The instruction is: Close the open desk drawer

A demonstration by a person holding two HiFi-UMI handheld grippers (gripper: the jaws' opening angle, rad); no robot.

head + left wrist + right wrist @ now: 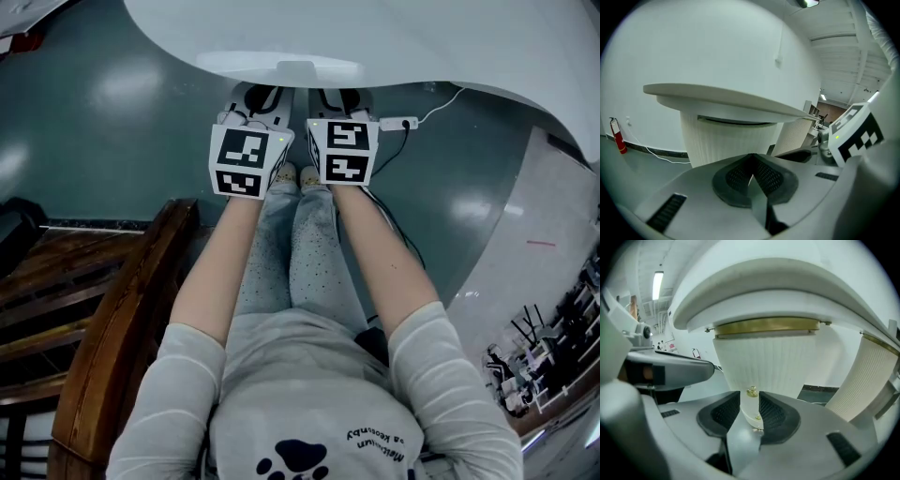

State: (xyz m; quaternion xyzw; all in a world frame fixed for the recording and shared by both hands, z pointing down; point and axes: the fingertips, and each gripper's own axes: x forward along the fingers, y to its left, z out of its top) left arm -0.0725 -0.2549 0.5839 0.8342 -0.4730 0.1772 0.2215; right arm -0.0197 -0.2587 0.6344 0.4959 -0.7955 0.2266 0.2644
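A white desk with a curved top [394, 37] stands in front of me. Its ribbed white pedestal [764, 362] carries a brass-edged slot [766, 326] just under the top. A small gold knob [751, 391] sits on a white rounded front low on the pedestal. My right gripper [750, 404] is open, and the knob shows in the gap between its pad tips without touching them. My left gripper [751, 168] is beside it, pointing at the same pedestal [726, 140], with its pads together on nothing. In the head view both grippers [255, 101] [339, 99] reach under the desk edge.
A dark wooden chair [122, 309] is at my left side. A white power strip with its cable [398, 123] lies on the grey-green floor to the right. A second ribbed panel [862, 380] stands at the right, and a red fire extinguisher [618, 136] is against the wall.
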